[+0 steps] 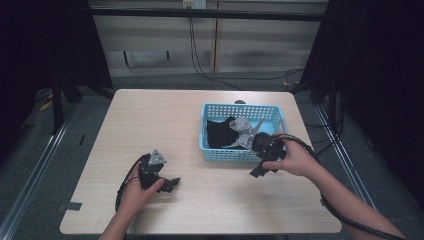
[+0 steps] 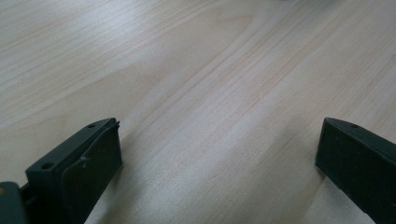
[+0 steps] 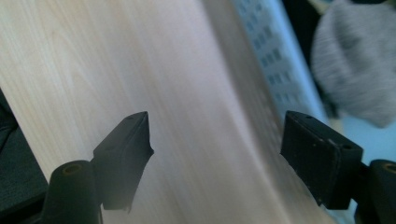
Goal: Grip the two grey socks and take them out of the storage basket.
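Over on the left, the left gripper [image 1: 172, 183] sits low on the pale wooden tabletop [image 1: 150, 120], the person's left hand [image 1: 137, 192] wrapped round its body and hiding most of it, a grey three-cornered plate on top; seen from its own camera, its jaws stand wide apart with nothing but bare wood grain between them. The front edge of the tabletop cuts off both forearms at the bottom of the high view. Moving right, a light blue basket [image 1: 219, 152] stands on the far right half of the tabletop, and inside it lie a black cloth [image 1: 220, 132] and a grey cloth [image 1: 245, 131] bunched together; how they are folded is hard to make out. The right gripper [image 1: 256, 172] is held just at the basket's near right corner, its body overlapping the rim and hiding part of the grey cloth. In the right gripper view the picture is blurred, yet the jaws are plainly spread wide and empty, with the basket wall [image 3: 275, 70] and the grey cloth [image 3: 359, 70] beyond.
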Demonstrator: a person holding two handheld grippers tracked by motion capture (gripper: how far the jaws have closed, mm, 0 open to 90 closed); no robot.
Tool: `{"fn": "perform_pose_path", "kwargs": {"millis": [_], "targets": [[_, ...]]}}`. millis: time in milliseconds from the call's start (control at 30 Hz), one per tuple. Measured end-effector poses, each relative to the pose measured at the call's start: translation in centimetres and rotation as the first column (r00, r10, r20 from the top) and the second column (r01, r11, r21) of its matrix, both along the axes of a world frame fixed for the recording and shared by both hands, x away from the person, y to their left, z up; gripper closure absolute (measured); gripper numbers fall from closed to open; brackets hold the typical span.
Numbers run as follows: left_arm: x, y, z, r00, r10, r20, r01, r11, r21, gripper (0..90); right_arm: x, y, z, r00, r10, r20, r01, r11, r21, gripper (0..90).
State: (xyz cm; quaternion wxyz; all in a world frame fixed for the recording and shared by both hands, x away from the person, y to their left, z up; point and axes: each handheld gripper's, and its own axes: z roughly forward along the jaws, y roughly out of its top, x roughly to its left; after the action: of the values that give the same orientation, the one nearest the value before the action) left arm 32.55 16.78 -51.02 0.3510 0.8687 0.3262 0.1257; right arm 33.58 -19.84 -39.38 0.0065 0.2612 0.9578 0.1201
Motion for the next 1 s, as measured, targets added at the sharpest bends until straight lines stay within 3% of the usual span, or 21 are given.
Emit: {"fn": "perform_pose_path", "kwargs": {"millis": [167,367,467,800,933,1000], "targets": [[0.0,0.0,0.0,1.0000,0.000,0.000,0.000,1.0000,0.000,0.0,2.1,-0.2,1.5,0.9993,-0.029,0.023,0.030,1.000,-0.009,25.7],[0.0,-0.1,-0.1,1.0000,0.008,-0.001,-0.008,0.9999,-0.013,0.0,5.1,-0.6,1.6,0.9960,-0.075,0.047,0.077,0.996,-0.039,28.8],[0.0,-0.1,0.0,1.0000,0.006,0.002,-0.006,0.9999,-0.010,0.0,7.0,-1.0,0.9,0.9917,-0.119,0.047,0.122,0.991,-0.058,30.9],[0.0,-0.1,0.0,1.0000,0.006,0.002,-0.006,0.9999,-0.009,0.0,9.3,-0.6,-1.3,0.9883,-0.151,0.021,0.152,0.984,-0.095,36.2],[0.0,-0.1,0.0,1.0000,0.006,0.002,-0.006,0.9999,-0.010,0.0,9.9,-0.3,-2.1,0.9887,-0.150,0.004,0.149,0.982,-0.113,42.3],[0.0,-0.1,0.0,1.0000,0.007,0.003,-0.007,0.9999,-0.009,0.0,10.3,-0.2,-2.5,0.9872,-0.158,-0.027,0.153,0.981,-0.118,52.4]]}}
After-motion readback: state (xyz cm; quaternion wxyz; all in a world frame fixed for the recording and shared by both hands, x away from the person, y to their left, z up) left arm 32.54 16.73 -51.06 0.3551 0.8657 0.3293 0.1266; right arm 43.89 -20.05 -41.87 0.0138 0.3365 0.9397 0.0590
